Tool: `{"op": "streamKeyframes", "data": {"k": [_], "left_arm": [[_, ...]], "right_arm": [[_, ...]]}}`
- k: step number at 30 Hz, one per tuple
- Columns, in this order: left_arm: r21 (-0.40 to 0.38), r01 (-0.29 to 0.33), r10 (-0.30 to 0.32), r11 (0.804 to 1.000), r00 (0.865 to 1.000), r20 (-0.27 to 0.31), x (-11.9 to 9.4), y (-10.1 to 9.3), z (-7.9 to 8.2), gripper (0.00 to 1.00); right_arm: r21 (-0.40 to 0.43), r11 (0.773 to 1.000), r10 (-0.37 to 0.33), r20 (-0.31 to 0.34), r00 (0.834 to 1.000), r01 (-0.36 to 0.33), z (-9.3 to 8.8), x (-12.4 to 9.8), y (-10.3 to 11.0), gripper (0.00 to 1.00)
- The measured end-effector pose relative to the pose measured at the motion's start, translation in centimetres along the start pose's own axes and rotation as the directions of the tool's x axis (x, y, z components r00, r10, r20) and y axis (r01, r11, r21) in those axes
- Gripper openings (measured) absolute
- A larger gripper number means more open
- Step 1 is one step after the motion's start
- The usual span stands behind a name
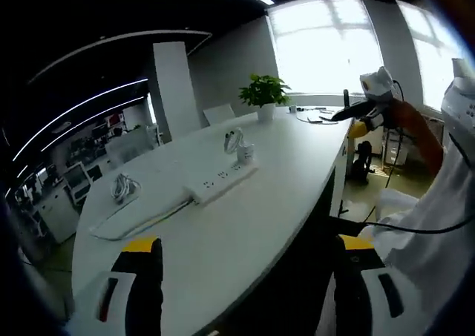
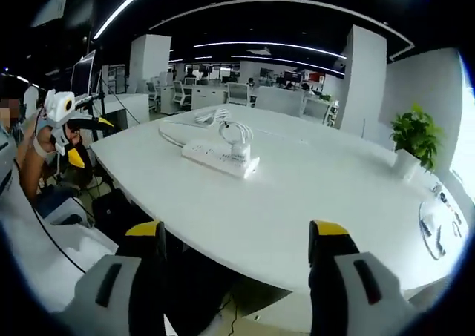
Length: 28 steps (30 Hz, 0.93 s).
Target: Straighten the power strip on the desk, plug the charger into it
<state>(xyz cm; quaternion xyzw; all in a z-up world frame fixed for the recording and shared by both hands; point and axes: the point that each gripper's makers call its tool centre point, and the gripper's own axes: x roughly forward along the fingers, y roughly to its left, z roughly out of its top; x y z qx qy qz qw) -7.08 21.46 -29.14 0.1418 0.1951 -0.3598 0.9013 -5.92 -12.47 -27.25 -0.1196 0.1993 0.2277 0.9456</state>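
Note:
A white power strip (image 1: 220, 181) lies at an angle on the long white desk (image 1: 282, 195), and its cord (image 1: 137, 219) loops back toward the near end. A white charger (image 1: 246, 153) with a coiled white cable (image 1: 233, 138) stands at the strip's far end. I cannot tell whether it is plugged in. My left gripper (image 1: 249, 244) is open and empty, held short of the desk's near end. In the right gripper view the strip (image 2: 215, 158) and charger (image 2: 240, 150) lie beyond the desk edge (image 2: 223, 251). My right gripper (image 2: 237, 229) is also open and empty, off the desk.
A second coiled white cable (image 1: 122, 187) lies near the cord loop. A potted plant (image 1: 265, 96) stands at the desk's far end, with small items beside it. A person in white holds both grippers beside the desk. Office desks and chairs fill the background.

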Motion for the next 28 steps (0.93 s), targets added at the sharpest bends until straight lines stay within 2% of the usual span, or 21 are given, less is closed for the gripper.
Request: {"op": "streamKeyframes", "data": {"k": [5, 9, 15, 21, 28], "left_arm": [[-0.003, -0.007, 0.007, 1.0, 1.0, 0.017, -1.5, -0.6, 0.3, 0.96], [0.006, -0.01, 0.01, 1.0, 1.0, 0.013, -1.8, -0.6, 0.3, 0.96], [0.013, -0.018, 0.018, 1.0, 1.0, 0.024, -2.4, -0.7, 0.6, 0.96], [0.021, -0.002, 0.002, 1.0, 0.999, 0.036, -2.3, -1.1, 0.9, 0.96], [0.022, -0.003, 0.003, 1.0, 1.0, 0.025, -2.1, -1.2, 0.5, 0.96]], "right_arm": [[0.03, 1.0, 0.0, 0.014, 1.0, 0.0, -0.7, -0.7, 0.5, 0.78], [0.068, 0.997, 0.022, 0.029, 0.999, -0.024, -1.0, -0.1, 1.2, 0.78], [0.062, 0.997, 0.043, 0.045, 0.998, -0.045, -0.2, 0.2, 2.1, 0.78], [0.059, 0.997, 0.038, 0.059, 0.998, -0.042, 0.3, -0.1, 2.1, 0.78], [0.052, 0.998, 0.039, 0.056, 0.998, -0.042, 0.2, -0.2, 2.3, 0.78]]}}
